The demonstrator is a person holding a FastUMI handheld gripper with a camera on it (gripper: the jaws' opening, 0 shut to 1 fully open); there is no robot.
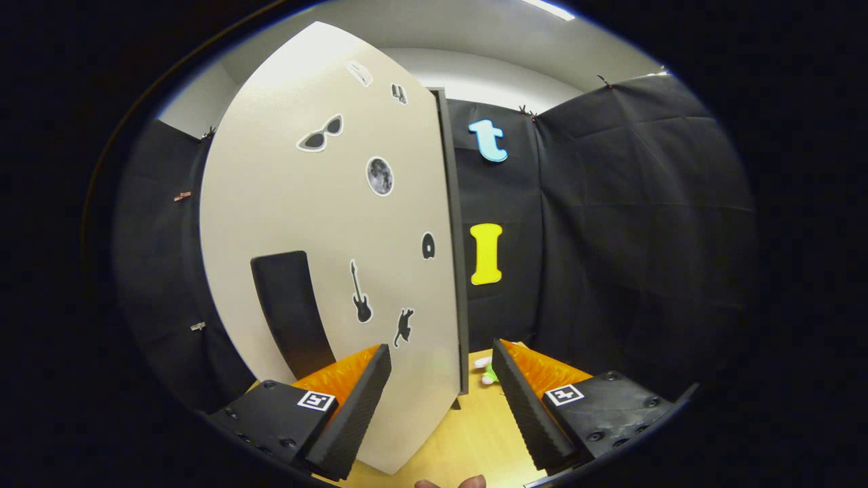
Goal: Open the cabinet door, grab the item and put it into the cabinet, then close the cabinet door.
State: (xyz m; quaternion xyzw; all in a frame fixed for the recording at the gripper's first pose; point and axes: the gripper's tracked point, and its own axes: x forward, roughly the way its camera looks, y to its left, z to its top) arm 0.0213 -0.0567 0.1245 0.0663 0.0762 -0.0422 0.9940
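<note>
Fingers spread wide on the gripper (441, 400), gripping nothing, with the pale cabinet door (325, 224) (stickers all over it, dark handle (291, 315) low down) standing right between them, and the small green-and-white item (487, 371) beyond on the wooden table (475, 434).

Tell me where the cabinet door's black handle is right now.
In the gripper view, the black handle sits low on the cabinet door, just beyond the left finger, beside the guitar sticker; the gripper is open.
</note>
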